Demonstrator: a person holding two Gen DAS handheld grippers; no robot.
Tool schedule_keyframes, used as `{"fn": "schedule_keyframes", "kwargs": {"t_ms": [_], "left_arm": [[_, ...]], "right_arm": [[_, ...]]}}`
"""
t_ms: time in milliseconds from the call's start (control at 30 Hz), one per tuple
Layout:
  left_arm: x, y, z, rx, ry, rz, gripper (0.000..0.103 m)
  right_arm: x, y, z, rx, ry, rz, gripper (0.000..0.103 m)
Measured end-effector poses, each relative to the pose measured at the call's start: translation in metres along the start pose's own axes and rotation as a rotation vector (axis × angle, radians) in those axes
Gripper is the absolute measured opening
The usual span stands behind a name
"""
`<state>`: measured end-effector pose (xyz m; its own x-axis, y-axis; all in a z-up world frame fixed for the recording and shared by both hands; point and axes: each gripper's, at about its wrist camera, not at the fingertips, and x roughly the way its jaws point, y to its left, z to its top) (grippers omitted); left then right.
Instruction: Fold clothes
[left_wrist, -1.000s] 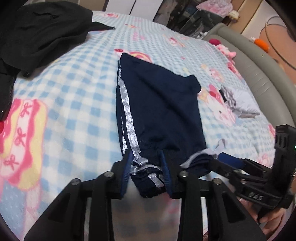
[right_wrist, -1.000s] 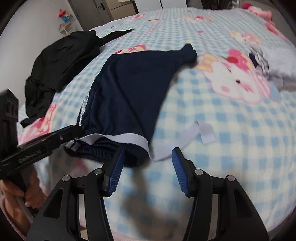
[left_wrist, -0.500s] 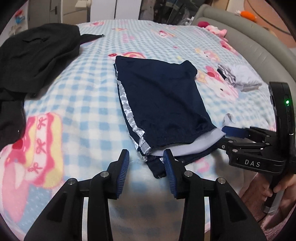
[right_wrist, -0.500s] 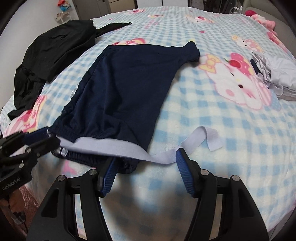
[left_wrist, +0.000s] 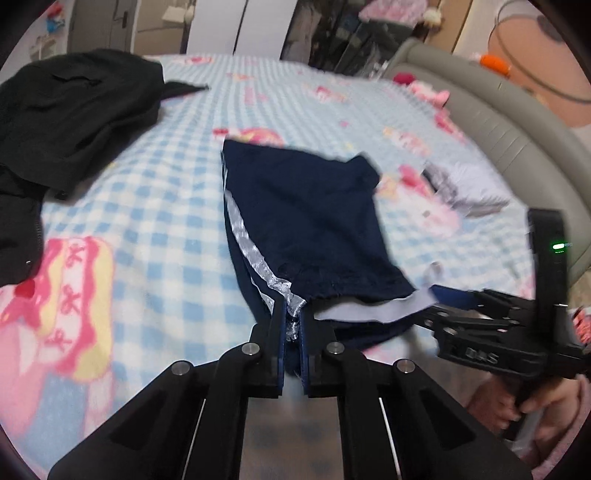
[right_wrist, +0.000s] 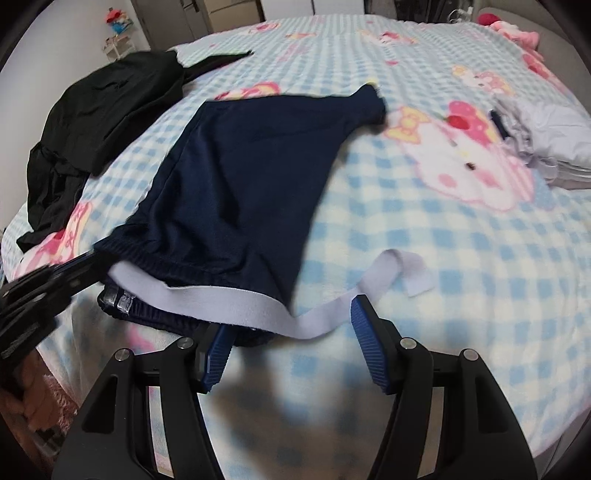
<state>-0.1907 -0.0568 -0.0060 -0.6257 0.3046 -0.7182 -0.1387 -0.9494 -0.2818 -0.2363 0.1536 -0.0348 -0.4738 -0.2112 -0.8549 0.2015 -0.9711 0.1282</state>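
Bed (left_wrist: 155, 206): left gripper (left_wrist: 293, 325) pinching shorts (left_wrist: 306, 218).

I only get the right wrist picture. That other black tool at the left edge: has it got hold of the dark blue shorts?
Observer: Yes. In the left wrist view the left gripper is shut on the waistband corner of the navy shorts.
Operator: The shorts look plain blue to me. Any pattern?
Observer: A silver stripe runs down one side edge to that pinched corner.
Operator: Does my own tool show any sign of being on?
Observer: The right gripper has a green light glowing on its upright black body, seen only from the left wrist.
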Motion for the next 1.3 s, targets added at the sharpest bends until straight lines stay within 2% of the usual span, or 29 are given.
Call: {"fn": "schedule_keyframes", "kwargs": {"t_ms": [67, 100, 167, 200, 267, 333, 367, 400, 467, 533, 600, 633, 667, 700, 800, 833, 867, 900, 967, 1000, 1100, 1200, 1267, 1300], "left_arm": [[-0.005, 0.000, -0.003, 0.004, 0.002, -0.012, 0.006], [0.000, 0.003, -0.005, -0.003, 0.026, -0.007, 0.007], [0.010, 0.008, -0.008, -0.017, 0.075, 0.002, 0.011], [0.015, 0.011, -0.010, -0.024, 0.099, 0.007, 0.018], [0.024, 0.016, -0.014, -0.037, 0.147, 0.016, 0.022], [0.016, 0.028, -0.011, -0.100, 0.107, -0.056, 0.039], [0.010, 0.034, -0.008, -0.138, 0.072, -0.106, 0.052], [0.003, 0.041, -0.005, -0.177, 0.038, -0.155, 0.053], [-0.005, 0.054, -0.001, -0.256, -0.011, -0.243, 0.053], [0.004, 0.063, 0.001, -0.324, 0.008, -0.289, 0.051], [0.023, 0.060, 0.000, -0.333, 0.078, -0.280, 0.051], [0.034, 0.057, -0.002, -0.336, 0.120, -0.278, 0.051], [0.044, 0.053, -0.004, -0.339, 0.163, -0.281, 0.051], [0.052, 0.048, -0.007, -0.334, 0.192, -0.274, 0.051], [0.063, 0.033, -0.010, -0.292, 0.217, -0.231, 0.050], [0.064, 0.029, -0.010, -0.281, 0.218, -0.225, 0.043], [0.063, 0.026, -0.010, -0.277, 0.217, -0.226, 0.034], [0.061, 0.025, -0.009, -0.277, 0.211, -0.231, 0.033], [0.053, 0.022, -0.007, -0.270, 0.192, -0.241, 0.026], [0.047, 0.019, -0.007, -0.259, 0.180, -0.252, 0.026], [0.028, 0.009, -0.011, -0.208, 0.154, -0.281, 0.026], [0.024, 0.002, -0.020, -0.171, 0.200, -0.276, 0.026], [0.031, 0.003, -0.028, -0.151, 0.265, -0.233, 0.031], [0.035, 0.004, -0.032, -0.137, 0.299, -0.220, 0.033]], "right_arm": [[-0.008, -0.002, -0.001, -0.007, -0.019, 0.004, 0.063], [-0.007, -0.002, -0.003, -0.021, 0.003, 0.019, 0.063], [-0.004, 0.000, -0.007, -0.047, 0.046, 0.050, 0.065], [-0.003, 0.000, -0.009, -0.060, 0.068, 0.065, 0.065], [0.000, 0.000, -0.011, -0.070, 0.119, 0.126, 0.065], [-0.012, -0.008, -0.004, -0.046, 0.079, 0.222, 0.065], [-0.018, -0.011, -0.001, -0.035, 0.059, 0.269, 0.065], [-0.024, -0.016, 0.002, -0.015, 0.031, 0.315, 0.065], [-0.036, -0.031, 0.011, 0.063, -0.056, 0.388, 0.067], [-0.030, -0.045, 0.017, 0.154, -0.089, 0.356, 0.068], [-0.007, -0.047, 0.020, 0.170, -0.021, 0.258, 0.068], [0.004, -0.045, 0.021, 0.168, 0.027, 0.248, 0.066], [0.014, -0.044, 0.021, 0.171, 0.068, 0.264, 0.065], [0.019, -0.040, 0.020, 0.179, 0.092, 0.317, 0.065], [0.025, -0.031, 0.017, 0.180, 0.103, 0.386, 0.065], [0.026, -0.029, 0.015, 0.176, 0.105, 0.379, 0.056], [0.026, -0.027, 0.014, 0.172, 0.107, 0.372, 0.042], [0.027, -0.026, 0.012, 0.168, 0.109, 0.365, 0.038], [0.025, -0.023, 0.009, 0.160, 0.105, 0.366, 0.021], [0.016, -0.022, 0.007, 0.155, 0.089, 0.399, 0.019], [-0.007, -0.022, 0.000, 0.121, 0.048, 0.439, 0.019], [-0.009, -0.027, -0.013, 0.134, 0.086, 0.443, 0.019], [-0.004, -0.032, -0.024, 0.153, 0.140, 0.429, 0.023], [-0.001, -0.034, -0.029, 0.162, 0.166, 0.422, 0.036]]}}
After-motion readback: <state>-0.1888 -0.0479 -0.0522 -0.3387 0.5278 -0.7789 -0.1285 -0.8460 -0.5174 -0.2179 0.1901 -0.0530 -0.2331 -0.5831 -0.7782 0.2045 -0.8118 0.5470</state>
